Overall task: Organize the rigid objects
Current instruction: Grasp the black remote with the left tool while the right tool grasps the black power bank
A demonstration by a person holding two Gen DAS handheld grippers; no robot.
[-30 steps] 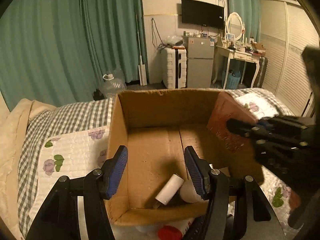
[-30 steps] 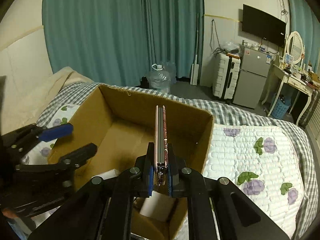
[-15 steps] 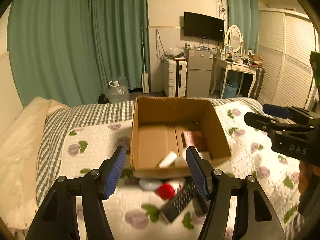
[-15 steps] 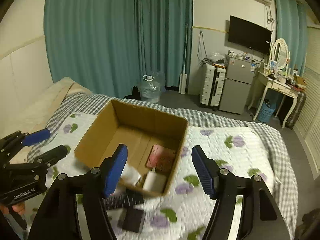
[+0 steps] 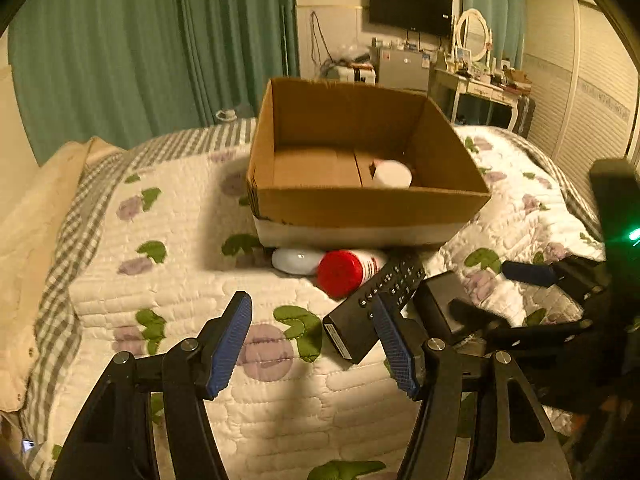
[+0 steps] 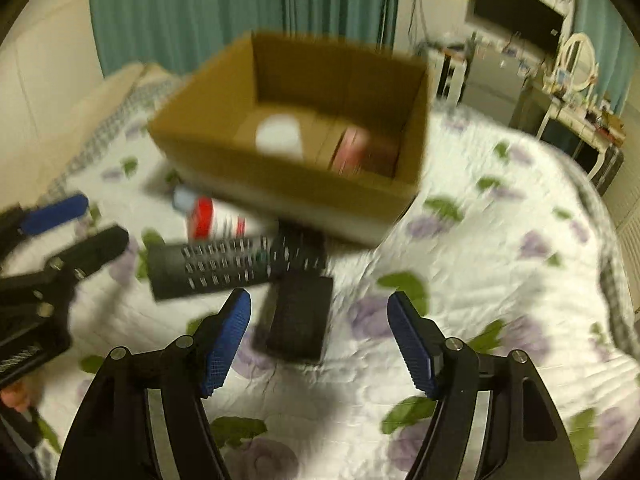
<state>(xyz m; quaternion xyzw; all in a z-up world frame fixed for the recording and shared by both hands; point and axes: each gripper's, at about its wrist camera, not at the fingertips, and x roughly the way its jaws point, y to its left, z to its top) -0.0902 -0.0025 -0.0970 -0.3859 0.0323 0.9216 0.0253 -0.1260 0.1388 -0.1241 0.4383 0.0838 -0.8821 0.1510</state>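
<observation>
An open cardboard box (image 5: 360, 208) (image 6: 248, 164) stands on the quilted bed. Inside it lie a white cylinder (image 5: 392, 174) (image 6: 280, 136) and a pink flat item (image 6: 352, 152). In front of the box lie a white bottle with a red cap (image 5: 342, 272) (image 6: 202, 216), a black remote (image 5: 376, 300) (image 6: 228, 268) and a small black box (image 5: 444, 304) (image 6: 300, 320). My left gripper (image 5: 316, 344) is open and empty just before the remote. My right gripper (image 6: 320, 340) is open and empty, low over the small black box; it also shows in the left wrist view (image 5: 500, 296).
The floral quilt (image 5: 180, 248) covers the bed, with a beige blanket (image 5: 36, 200) at the left. Teal curtains (image 5: 160, 40), a dresser (image 5: 480, 88) and a wall TV (image 5: 410, 6) stand beyond the bed.
The right gripper let go of the pink flat item into the box and opened. Both grippers pulled back from the box and came down toward the items lying before it.
</observation>
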